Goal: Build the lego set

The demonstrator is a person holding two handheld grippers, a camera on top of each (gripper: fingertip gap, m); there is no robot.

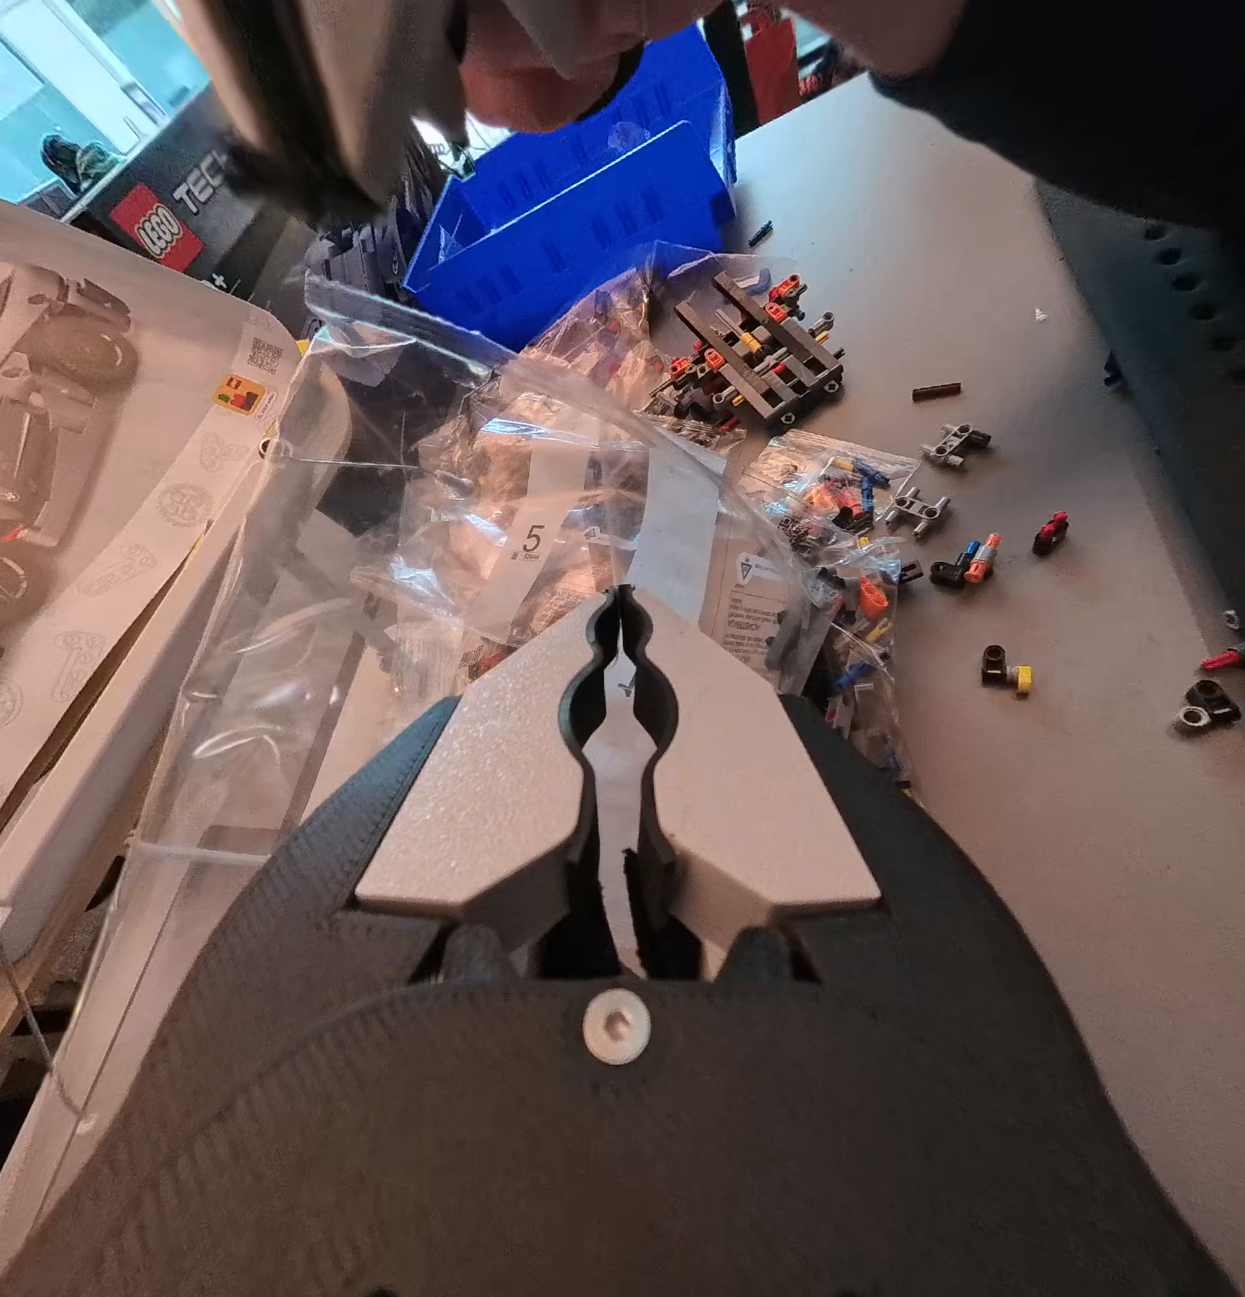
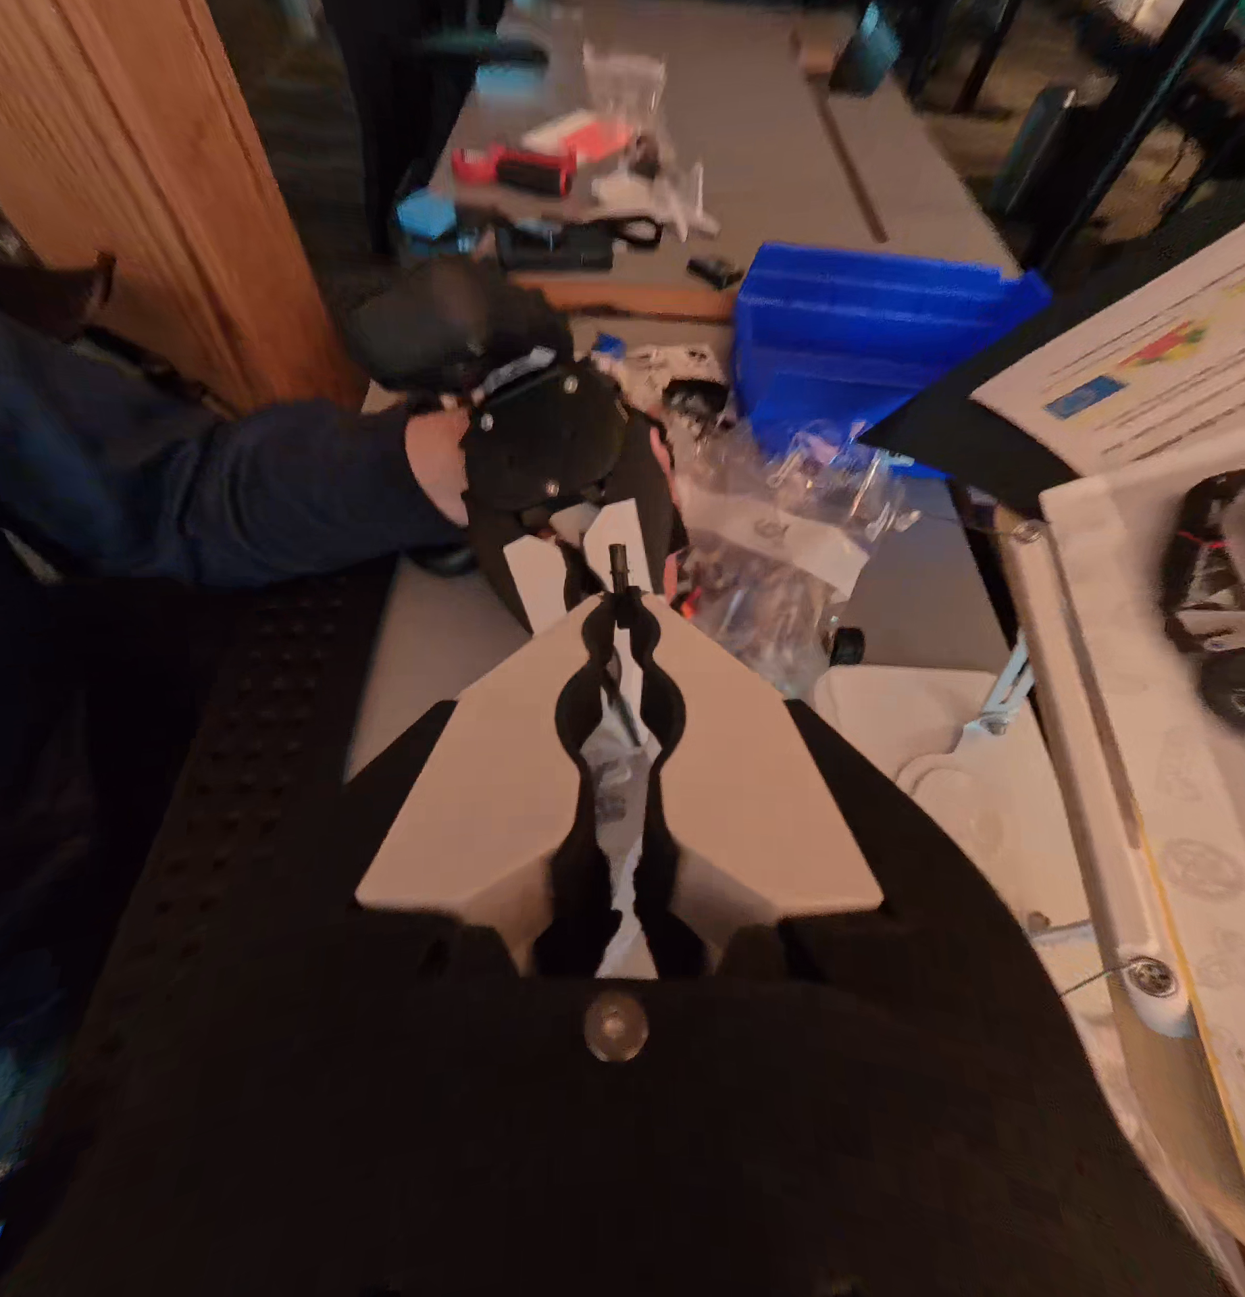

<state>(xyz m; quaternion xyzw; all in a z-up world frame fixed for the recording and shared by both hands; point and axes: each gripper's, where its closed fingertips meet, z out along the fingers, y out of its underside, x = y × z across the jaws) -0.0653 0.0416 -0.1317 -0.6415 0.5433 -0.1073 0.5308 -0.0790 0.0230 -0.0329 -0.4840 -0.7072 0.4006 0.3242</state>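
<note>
**Pin in hand, frame waiting**

Right gripper [image 2: 621, 609] pinches a black pin [image 2: 618, 570] at its tips. Left gripper [image 1: 621, 605] pressed together, empty, over parts bags [image 1: 535, 505]. Far right: dark frame assembly [image 1: 763, 351] (pin holes face up). Judgement: align pin squarely before pushing.

Black ribbed tongs [image 1: 623, 596] bodies, pale grey wavy-edged fingers [image 2: 507, 772], silver centre screw [image 1: 616, 1026], navy sleeve [image 2: 184, 484]

Ahead of my left hand-held gripper [image 1: 621, 596], clear plastic bags [image 1: 535, 491] heap across the worktop [image 1: 1026, 807] — blue bin [image 1: 577, 224] behind, white box [image 1: 114, 526] to the left. Open worktop lies right, dotted with loose pieces [image 1: 970, 561] and a dark assembly [image 1: 767, 351].
</note>
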